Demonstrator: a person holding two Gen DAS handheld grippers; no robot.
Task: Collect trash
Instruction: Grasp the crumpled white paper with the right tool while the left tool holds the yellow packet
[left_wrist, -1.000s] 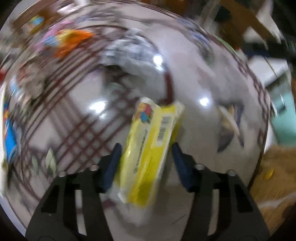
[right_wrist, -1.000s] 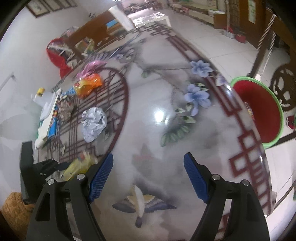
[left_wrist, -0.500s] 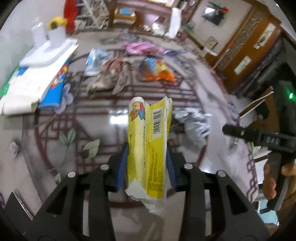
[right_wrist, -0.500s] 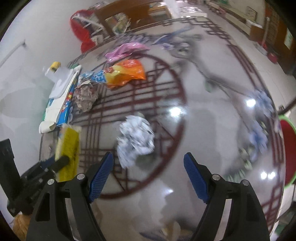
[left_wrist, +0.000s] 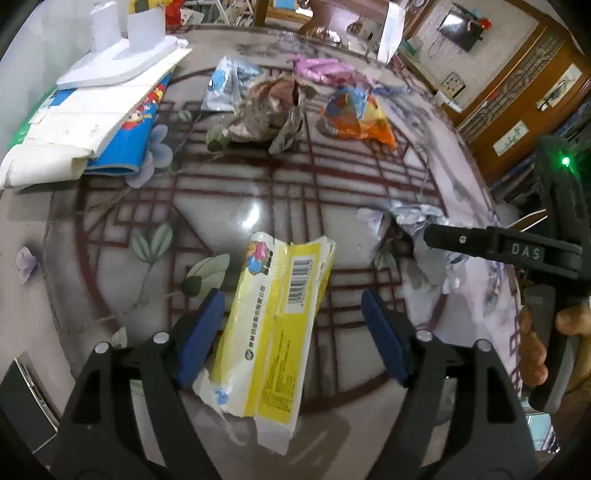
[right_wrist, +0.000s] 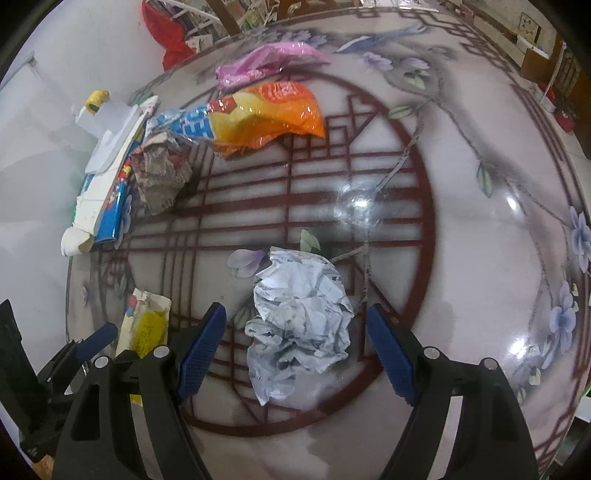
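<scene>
My left jaws (left_wrist: 291, 332) are opening, and the flattened yellow-and-white snack wrapper with a barcode (left_wrist: 275, 325) stands between the blue pads (left_wrist: 199, 332). The right pad stands clear of it; whether the left pad touches its white edge I cannot tell. The wrapper slants up and away from me over the round glossy surface patterned with dark red lattice and painted flowers (left_wrist: 258, 192).

My right jaws (right_wrist: 295, 343) stand wide, pointing down at the crumpled ball of white printed paper (right_wrist: 301, 317), which lies on the surface between the two blue pads with a gap on each side. In the right wrist view the yellow wrapper (right_wrist: 146, 321) shows at the near left, with my left jaws just below it.

On the far side of the lattice circle lie more scraps: a crumpled brown paper wad (right_wrist: 160, 173), a shiny orange-and-yellow foil snack bag (right_wrist: 269, 110) just right of it, and a pink plastic wrapper (right_wrist: 266, 61) farther still. A small blue-and-silver packet (left_wrist: 225, 86) lies left of the brown wad in the left wrist view. At the far left edge rests a folded blue-and-white carton with cartoon print (left_wrist: 92, 125), with a white moulded piece (left_wrist: 122, 62) on top of it.

In the left wrist view my right hand (left_wrist: 539, 343) shows at the right edge, wrapped round the black handle of its tool.
</scene>
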